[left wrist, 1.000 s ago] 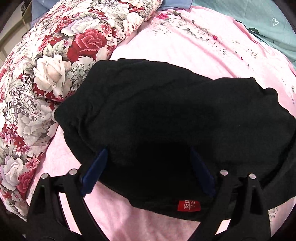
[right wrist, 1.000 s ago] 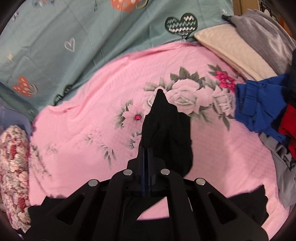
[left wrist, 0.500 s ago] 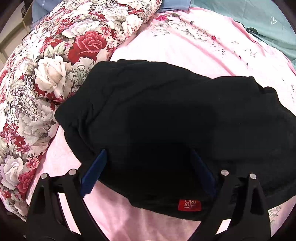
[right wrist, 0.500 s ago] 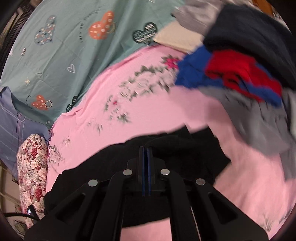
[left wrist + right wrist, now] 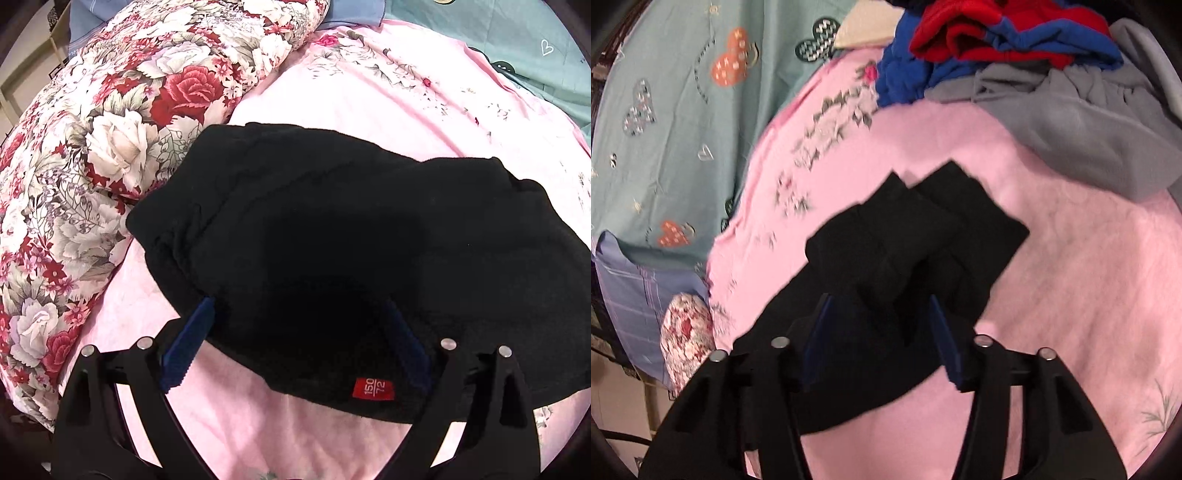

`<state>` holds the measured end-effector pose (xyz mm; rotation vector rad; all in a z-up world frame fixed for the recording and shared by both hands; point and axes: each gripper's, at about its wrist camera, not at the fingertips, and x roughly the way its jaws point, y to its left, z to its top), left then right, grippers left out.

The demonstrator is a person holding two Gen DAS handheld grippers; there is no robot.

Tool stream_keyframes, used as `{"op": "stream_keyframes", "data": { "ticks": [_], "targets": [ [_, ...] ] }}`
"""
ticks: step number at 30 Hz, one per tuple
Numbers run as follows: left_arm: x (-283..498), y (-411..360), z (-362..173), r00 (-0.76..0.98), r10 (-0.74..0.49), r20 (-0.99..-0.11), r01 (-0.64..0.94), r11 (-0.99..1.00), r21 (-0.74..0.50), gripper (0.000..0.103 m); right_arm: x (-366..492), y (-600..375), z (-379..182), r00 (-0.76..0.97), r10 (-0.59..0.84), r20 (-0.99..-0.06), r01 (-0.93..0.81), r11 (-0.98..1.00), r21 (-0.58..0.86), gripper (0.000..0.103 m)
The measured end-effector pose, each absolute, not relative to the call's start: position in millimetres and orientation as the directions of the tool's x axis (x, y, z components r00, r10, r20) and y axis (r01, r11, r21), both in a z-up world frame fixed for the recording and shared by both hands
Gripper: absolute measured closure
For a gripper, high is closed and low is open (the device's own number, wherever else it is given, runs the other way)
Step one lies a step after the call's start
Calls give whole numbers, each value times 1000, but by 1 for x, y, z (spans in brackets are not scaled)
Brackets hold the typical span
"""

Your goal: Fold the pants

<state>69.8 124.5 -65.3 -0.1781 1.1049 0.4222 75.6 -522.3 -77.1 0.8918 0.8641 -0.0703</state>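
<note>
Black pants [image 5: 332,236], of soft matte knit with a faintly fuzzy nap, lie folded into a broad rounded slab on a pink bedsheet [image 5: 369,85] printed with pale roses; a small red rectangular size tag [image 5: 373,388] marks the near hem. In the right wrist view the leg ends [image 5: 923,236] rest as two overlapping, square-cornered flaps on the same sheet. The left gripper [image 5: 299,306] stands wide, its blue ridged fingers [image 5: 188,347] spread over the near edge of the cloth without pinching it. The right gripper [image 5: 881,310] is likewise spread, with loose fabric between its flat blue pads [image 5: 947,347]. A plump quilt [image 5: 92,147] with red and cream roses touches the pants' left side. Beyond lie a teal sheet [image 5: 672,110] with heart motifs and a crumpled heap of clothes [image 5: 1015,48] in blue, red and grey.
</note>
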Motion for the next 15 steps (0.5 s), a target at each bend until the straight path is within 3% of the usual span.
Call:
{"op": "stream_keyframes", "data": {
  "ticks": [3, 7, 9, 10, 11, 15],
  "targets": [
    [68, 124, -63, 384, 247, -890, -414, 907, 73, 10, 85, -525, -71, 695, 268, -668, 378, 654, 656, 48],
    [70, 123, -65, 379, 252, -890, -417, 905, 78, 10, 107, -522, -79, 647, 214, -732, 419, 702, 576, 49],
    [71, 124, -68, 372, 247, -894, -421, 904, 75, 10, 117, -522, -84, 619, 140, -773, 458, 736, 499, 66],
    [71, 124, -69, 368, 248, -896, -424, 902, 76, 10, 118, -524, -85, 602, 105, -791, 479, 745, 464, 86],
    [72, 123, -70, 367, 249, -896, -425, 902, 77, 10, 117, -526, -85, 595, 89, -799, 496, 742, 452, 91],
    [70, 123, -69, 370, 253, -894, -420, 904, 82, 10, 85, -523, -54, 651, 25, -759, 461, 781, 422, 92]
  ]
}}
